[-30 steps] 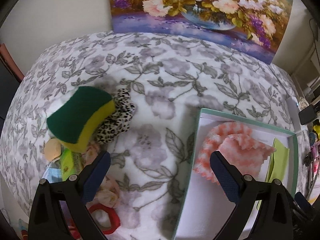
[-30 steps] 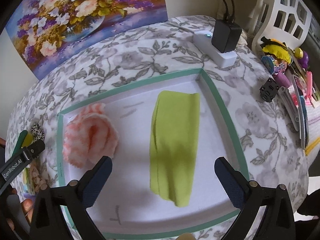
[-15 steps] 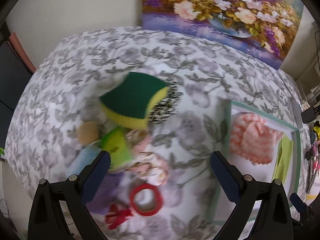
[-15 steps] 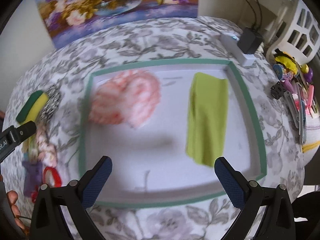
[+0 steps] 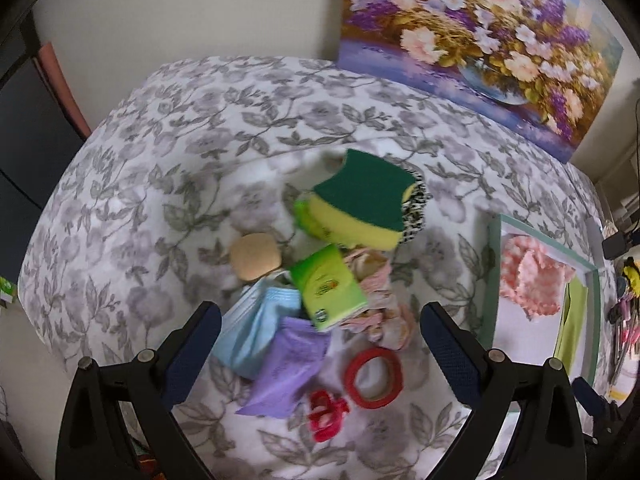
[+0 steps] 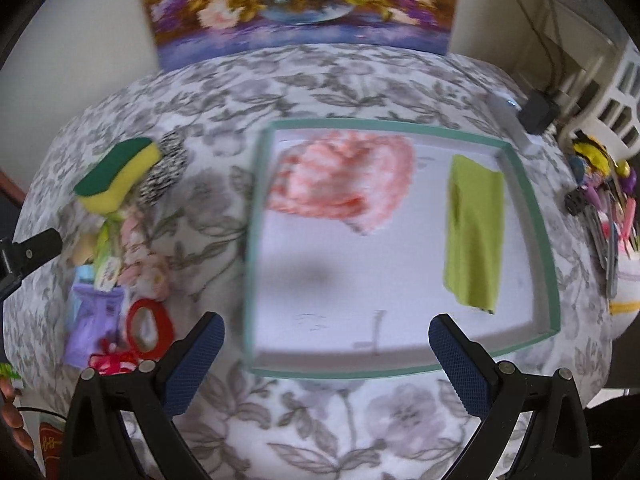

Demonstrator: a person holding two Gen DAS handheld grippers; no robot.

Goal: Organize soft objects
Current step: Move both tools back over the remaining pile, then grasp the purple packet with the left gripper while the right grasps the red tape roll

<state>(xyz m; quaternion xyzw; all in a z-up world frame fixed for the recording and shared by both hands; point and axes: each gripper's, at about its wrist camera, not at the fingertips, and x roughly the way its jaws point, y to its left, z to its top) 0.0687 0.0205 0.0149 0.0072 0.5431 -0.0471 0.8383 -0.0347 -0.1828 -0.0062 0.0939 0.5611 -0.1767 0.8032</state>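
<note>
1. My left gripper (image 5: 320, 350) has its fingers spread wide with nothing between them; it hangs over the heap of small things on the flowered tablecloth (image 5: 160, 168).
2. Between its fingertips I see a purple pouch (image 5: 290, 368) overlapping a light blue face mask (image 5: 256, 332), and just past them a green packet (image 5: 326, 286) lying tilted across both.
3. Beside the purple pouch, toward the box, lie a red tape ring (image 5: 374, 378) and a small red clip (image 5: 326, 416), close together.
4. Beyond the packet sits a round tan puff (image 5: 255, 256). Further out is the sponge (image 5: 360, 204), dark green face up, yellow foam edge toward me. Its long axis runs slantwise, from near left to far right. It rests on a leopard-print scrunchie (image 5: 416, 216) and another green packet.
5. My right gripper (image 6: 326, 354) is also wide apart and empty, hovering above the near rim of the shallow teal-edged box (image 6: 536, 216).
6. Inside the box, the pink fluffy cloth (image 6: 344, 182) is bunched at the far left.
7. The green cloth (image 6: 474, 236) lies flat by the right wall, its long axis running from near to far, well apart from the pink one.
8. Past the box's right side I see a clutter of small things, too blurred to name.
</note>
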